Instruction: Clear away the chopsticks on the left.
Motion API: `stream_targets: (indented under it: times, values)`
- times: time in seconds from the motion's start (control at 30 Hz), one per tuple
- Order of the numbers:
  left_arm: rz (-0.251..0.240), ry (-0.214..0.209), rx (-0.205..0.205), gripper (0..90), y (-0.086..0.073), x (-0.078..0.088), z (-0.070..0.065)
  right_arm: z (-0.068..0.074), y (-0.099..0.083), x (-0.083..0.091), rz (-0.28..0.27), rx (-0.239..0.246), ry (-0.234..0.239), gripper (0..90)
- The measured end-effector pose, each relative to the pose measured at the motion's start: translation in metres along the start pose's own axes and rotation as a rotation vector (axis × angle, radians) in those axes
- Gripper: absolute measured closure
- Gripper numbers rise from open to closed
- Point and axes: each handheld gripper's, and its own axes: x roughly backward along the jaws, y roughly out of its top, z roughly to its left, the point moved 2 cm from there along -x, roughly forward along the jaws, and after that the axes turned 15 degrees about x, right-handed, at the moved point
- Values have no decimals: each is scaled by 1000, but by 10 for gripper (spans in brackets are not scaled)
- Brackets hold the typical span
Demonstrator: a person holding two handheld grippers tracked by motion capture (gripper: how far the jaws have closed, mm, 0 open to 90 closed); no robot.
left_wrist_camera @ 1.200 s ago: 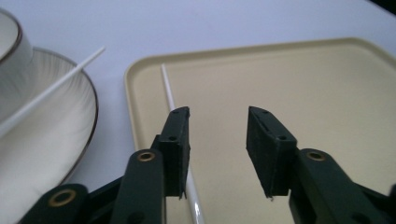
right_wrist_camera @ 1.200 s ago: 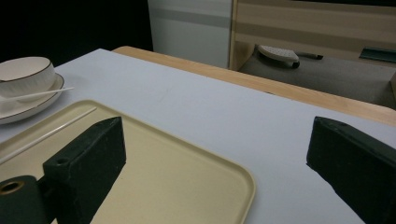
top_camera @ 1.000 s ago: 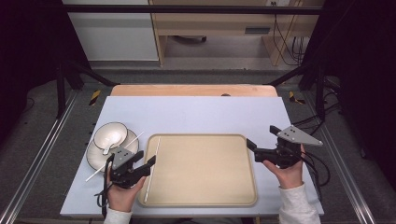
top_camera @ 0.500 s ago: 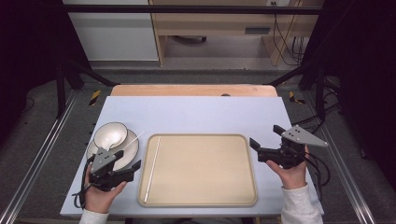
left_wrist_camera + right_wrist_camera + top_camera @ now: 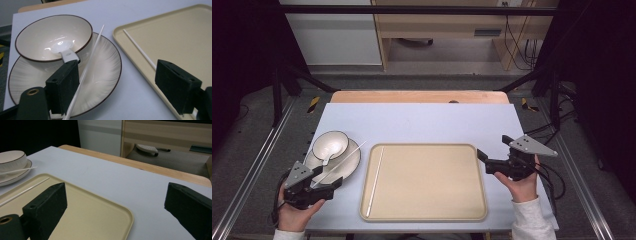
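— High view, please: what sits on the worktop [image 5: 422, 120]?

— A beige tray [image 5: 432, 210] lies at the centre of the pale blue surface, with one white chopstick [image 5: 375, 180] lying along its left inner edge. Left of the tray, a white plate [image 5: 349, 162] with a dark rim carries a matching bowl [image 5: 330, 143] on its far-left part. A white spoon [image 5: 65, 53] rests in the bowl, its handle over the near rim. A second chopstick [image 5: 87, 66] lies slantwise across the plate, just beside the bowl.

— And the two tools?

— The left hand-held gripper [image 5: 329, 184] is held at the near-left corner, over the plate's near edge. In the left gripper view its jaws stand wide apart, one over the plate beside the slanting chopstick, the other over the tray's left rim; nothing is clasped between them. The right hand-held gripper [image 5: 484, 157] is held at the tray's right edge, pointing left. In the right gripper view its jaws also gape widely, one above the tray, the other above bare worktop, gripping nothing.

— The hands?

— The left hand [image 5: 294, 212] and the right hand [image 5: 522, 185] each grasp a tool from below.
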Motion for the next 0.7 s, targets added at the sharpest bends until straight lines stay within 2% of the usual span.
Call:
stream_targets:
  times: [0.23,0.33,0.5,0.7]
  values:
    - [61,54,-21,200,-5,-2,14,0,-1,-1,6,5,3,48]
    - [66,68,-13,209,-5,-4,21,0,-1,-2,8,4,3,48]
    - [92,94,3,231,-8,-15,33,2,-1,-5,15,4,8,48]
    - [128,115,-12,286,-4,-30,43,3,-2,-7,21,6,9,48]
